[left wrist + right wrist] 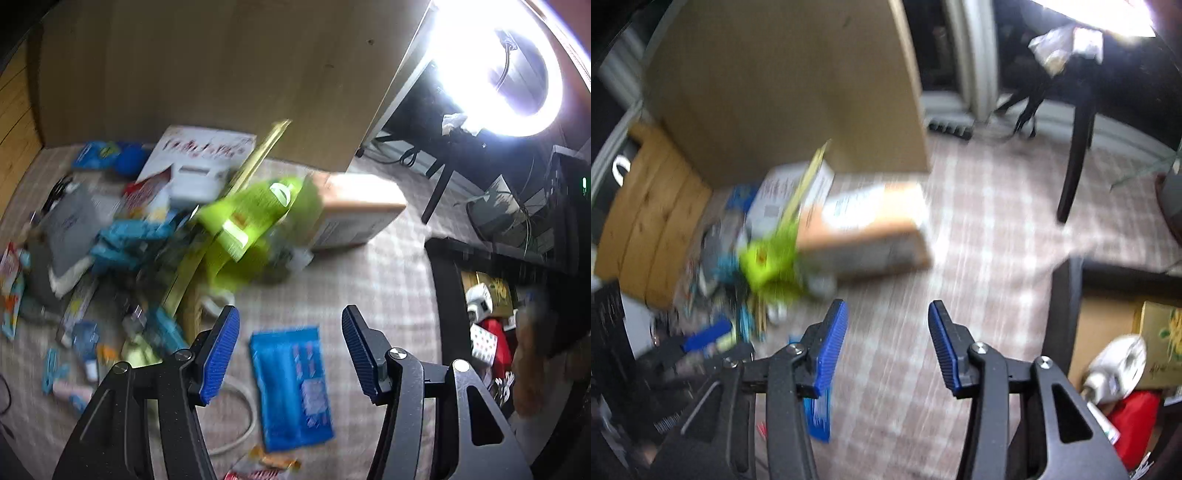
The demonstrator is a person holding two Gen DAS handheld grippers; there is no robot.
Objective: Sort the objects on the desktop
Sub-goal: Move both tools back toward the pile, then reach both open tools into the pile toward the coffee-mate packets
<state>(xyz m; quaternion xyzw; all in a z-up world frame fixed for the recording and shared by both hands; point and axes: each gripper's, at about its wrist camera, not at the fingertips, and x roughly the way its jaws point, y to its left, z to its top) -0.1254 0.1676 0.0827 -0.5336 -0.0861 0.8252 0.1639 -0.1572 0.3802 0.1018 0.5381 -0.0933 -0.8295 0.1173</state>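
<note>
A heap of desktop clutter lies on the checked cloth: a lime-green pouch (255, 218), blue packets (125, 240), a white box (199, 177) and a long yellow ruler (229, 206). A flat blue packet (291, 384) lies just ahead of my left gripper (290, 328), which is open and empty above it. My right gripper (888, 325) is open and empty over bare cloth, right of the green pouch (768, 262). The blue packet's edge (818, 417) shows behind its left finger. Both views are motion-blurred.
A cardboard box (354, 210) lies behind the heap, and a tall brown board (221, 74) stands at the back. A black bin (491, 317) at the right holds a red item, a white roll and a gold box. A ring light (517, 66) glares at the top right.
</note>
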